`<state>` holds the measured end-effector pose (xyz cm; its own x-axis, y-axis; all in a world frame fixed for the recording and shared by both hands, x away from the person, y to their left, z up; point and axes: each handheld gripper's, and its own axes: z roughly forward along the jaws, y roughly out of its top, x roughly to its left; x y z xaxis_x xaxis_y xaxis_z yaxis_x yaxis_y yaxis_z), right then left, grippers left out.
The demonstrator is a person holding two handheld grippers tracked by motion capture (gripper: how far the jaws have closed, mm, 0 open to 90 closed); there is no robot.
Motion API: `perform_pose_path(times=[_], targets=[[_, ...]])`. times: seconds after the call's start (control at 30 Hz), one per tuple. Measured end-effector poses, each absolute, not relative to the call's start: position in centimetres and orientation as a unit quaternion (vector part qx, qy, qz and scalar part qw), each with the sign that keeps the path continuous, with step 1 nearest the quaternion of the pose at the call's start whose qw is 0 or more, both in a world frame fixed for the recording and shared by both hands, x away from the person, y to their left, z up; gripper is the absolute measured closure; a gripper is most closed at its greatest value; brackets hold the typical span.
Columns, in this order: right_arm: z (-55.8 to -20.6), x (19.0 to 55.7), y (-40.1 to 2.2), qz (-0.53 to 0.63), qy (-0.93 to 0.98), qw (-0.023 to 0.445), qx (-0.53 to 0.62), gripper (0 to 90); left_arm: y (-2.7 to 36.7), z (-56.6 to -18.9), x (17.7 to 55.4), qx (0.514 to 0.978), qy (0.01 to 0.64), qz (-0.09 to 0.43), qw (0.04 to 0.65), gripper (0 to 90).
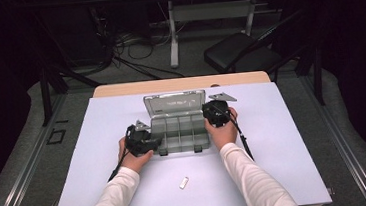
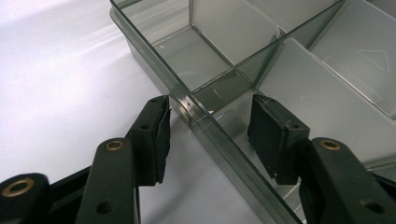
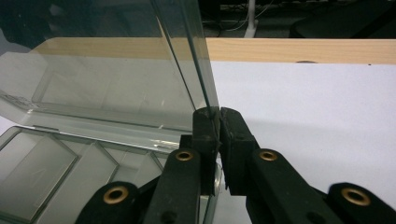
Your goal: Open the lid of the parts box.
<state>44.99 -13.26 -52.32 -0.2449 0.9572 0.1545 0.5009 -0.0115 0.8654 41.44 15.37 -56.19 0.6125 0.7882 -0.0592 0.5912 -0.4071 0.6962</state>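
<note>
On the white tabletop [image 1: 277, 165], near its middle, a clear plastic compartment box [image 1: 181, 133] is sitting with its lid [image 1: 175, 103] standing raised at the far side. A person in white sleeves is working at it with both hands. At the box's right rear corner, the right gripper [image 1: 215, 112] is pinching the side edge of the lid: in the right gripper view its jaws are pressing nearly together on the thin clear lid edge [image 3: 205, 88], which is rising upright from between the pads, with the divided tray [image 3: 70, 172] lying below and to the left. At the box's front left corner, the left gripper [image 1: 147, 144] is standing about half open; in the left gripper view its jaws are straddling the box's clear side wall [image 2: 210, 126], one pad outside over the tabletop and the other inside above a compartment, neither pad pressing on the wall. A small white piece [image 1: 184, 182] is lying on the tabletop well in front of the box, between the person's forearms.
</note>
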Motion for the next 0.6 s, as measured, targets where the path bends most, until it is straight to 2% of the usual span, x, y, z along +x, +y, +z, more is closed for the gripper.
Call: perform_pose_path(times=[0.6], targets=[[-51.6, 46.9, -12.9, 0.41, 0.661, 0.241, 0.58, 86.9, 15.4, -56.2, 41.5, 0.826, 0.417, 0.143, 0.35, 48.9]])
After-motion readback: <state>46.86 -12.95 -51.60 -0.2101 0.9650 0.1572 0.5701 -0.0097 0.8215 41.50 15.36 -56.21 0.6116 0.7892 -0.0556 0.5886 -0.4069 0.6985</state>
